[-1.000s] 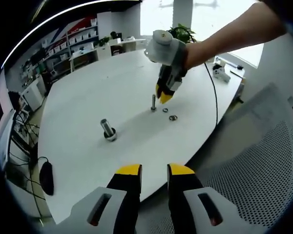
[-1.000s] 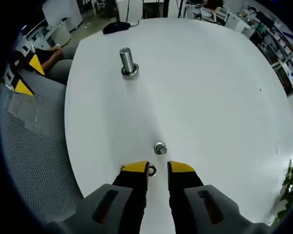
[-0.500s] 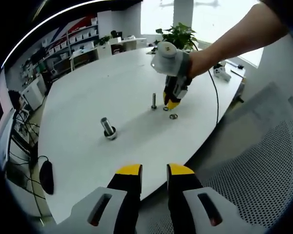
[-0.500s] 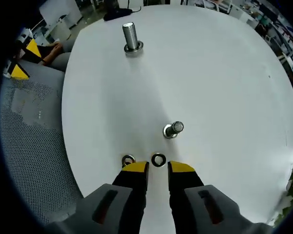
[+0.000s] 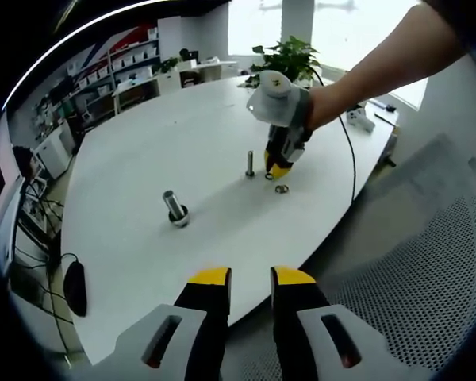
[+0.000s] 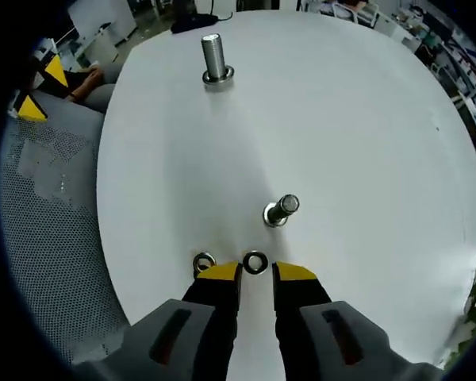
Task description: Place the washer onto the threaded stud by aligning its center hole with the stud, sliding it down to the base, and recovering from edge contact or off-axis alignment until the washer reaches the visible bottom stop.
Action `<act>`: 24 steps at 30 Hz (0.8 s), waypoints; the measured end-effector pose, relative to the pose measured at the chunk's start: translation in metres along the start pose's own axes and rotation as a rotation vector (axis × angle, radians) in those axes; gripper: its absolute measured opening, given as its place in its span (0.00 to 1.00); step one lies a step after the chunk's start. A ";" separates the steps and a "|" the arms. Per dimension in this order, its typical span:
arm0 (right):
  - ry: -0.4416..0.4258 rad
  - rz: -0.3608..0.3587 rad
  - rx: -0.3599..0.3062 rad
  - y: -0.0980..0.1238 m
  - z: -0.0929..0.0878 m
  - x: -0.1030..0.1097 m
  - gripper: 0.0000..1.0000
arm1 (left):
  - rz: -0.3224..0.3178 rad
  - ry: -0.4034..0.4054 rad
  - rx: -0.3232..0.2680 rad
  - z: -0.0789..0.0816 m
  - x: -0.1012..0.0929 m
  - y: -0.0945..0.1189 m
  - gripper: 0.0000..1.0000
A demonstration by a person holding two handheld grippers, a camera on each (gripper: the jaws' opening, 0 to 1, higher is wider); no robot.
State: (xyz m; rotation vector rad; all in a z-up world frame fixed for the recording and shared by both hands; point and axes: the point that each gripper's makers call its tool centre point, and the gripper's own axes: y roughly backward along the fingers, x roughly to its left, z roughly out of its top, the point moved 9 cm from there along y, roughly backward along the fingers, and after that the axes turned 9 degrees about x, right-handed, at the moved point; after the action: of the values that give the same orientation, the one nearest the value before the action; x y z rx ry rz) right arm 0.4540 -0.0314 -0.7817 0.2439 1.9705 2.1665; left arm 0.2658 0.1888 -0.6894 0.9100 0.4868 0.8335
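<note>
In the right gripper view, the right hand-held gripper (image 6: 255, 272) has its yellow-tipped jaws slightly parted with nothing between them, poised just above the white round counter (image 6: 341, 119). Directly ahead of the tips, in line with the gap, a small silver metal washer (image 6: 255, 262) lies flat on the counter. A second small silver washer (image 6: 204, 261) lies just beside it, at the tip of the view's left-hand jaw. A little farther on stands the slim threaded steel stud (image 6: 282, 209), upright on its base, apart from both washers. Well beyond it, near the far edge of the counter, stands a thicker steel bolt on a round collar (image 6: 214, 59).

In the left gripper view, the left hand-held gripper (image 5: 251, 277) is held back off the counter's near edge, jaws narrowly apart and gripping nothing, above a grey perforated mesh chair seat (image 5: 428, 278). On the counter, the thick bolt is nearest, then the slim stud, with the right hand-held gripper's yellow tips down next to the washers beside it. A black computer mouse (image 5: 75, 289) lies at the counter's left edge. A green potted plant (image 5: 292, 55) stands at the far side.
</note>
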 end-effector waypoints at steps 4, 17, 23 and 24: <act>0.038 -0.002 0.028 -0.002 0.004 0.000 0.17 | -0.002 -0.001 -0.002 0.000 0.000 0.000 0.18; 0.159 -0.029 0.159 -0.001 0.018 0.005 0.16 | -0.003 -0.001 -0.002 0.001 -0.001 0.000 0.17; 0.253 -0.118 0.227 -0.002 0.026 0.019 0.14 | -0.004 -0.001 -0.002 0.000 -0.001 0.000 0.17; 0.236 -0.112 0.221 -0.001 0.025 0.018 0.14 | -0.004 -0.001 -0.001 0.000 -0.001 0.000 0.17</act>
State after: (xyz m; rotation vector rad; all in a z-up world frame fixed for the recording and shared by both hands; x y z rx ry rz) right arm 0.4429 -0.0027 -0.7809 -0.0947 2.2927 1.9863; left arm 0.2653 0.1879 -0.6893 0.9080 0.4871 0.8297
